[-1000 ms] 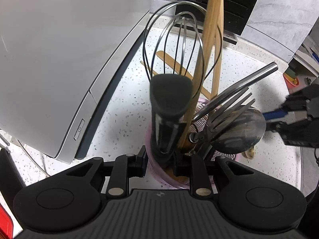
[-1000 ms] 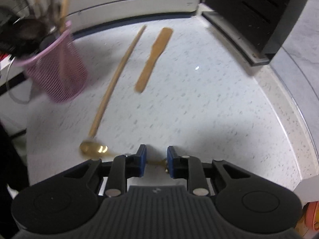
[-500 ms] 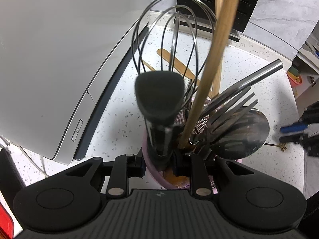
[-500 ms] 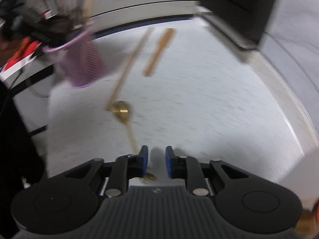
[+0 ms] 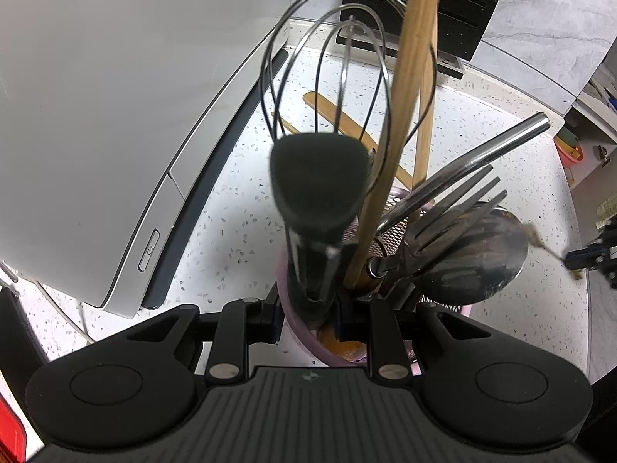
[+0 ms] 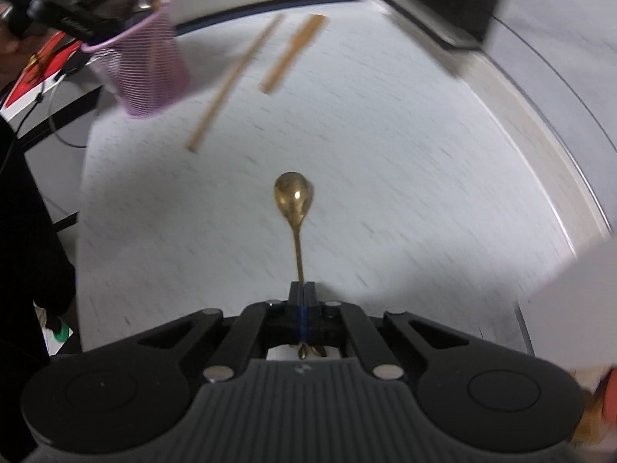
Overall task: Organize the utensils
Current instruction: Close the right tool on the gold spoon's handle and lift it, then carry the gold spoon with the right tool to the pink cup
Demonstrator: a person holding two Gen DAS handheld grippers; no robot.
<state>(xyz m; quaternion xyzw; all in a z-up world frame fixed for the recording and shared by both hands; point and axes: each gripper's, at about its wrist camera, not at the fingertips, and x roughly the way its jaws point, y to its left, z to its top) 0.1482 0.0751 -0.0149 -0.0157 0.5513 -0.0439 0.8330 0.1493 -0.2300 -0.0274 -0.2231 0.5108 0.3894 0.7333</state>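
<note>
while the left claw (image 5: 306, 318) grips the pink holder (image 5: 297, 332), only the right view shows its claw (image 6: 303, 293) clamping a gold spoon (image 6: 294, 196).

A small gold metal teaspoon (image 6: 295, 202) sits at the centre of the right wrist view, bowl toward the top of the frame, its thin handle running down into closed black pads. At upper left a pink wire-mesh utensil basket (image 6: 148, 73) stands tilted, and up close in the left wrist view it holds a black-handled wire whisk (image 5: 320, 177), a long wooden handle (image 5: 401, 115), a steel fork (image 5: 455, 208) and a large steel spoon (image 5: 474, 258). A long wooden stick (image 6: 235, 81) and a flat wooden spatula (image 6: 293, 52) lie side by side on the white counter at upper centre.
</note>
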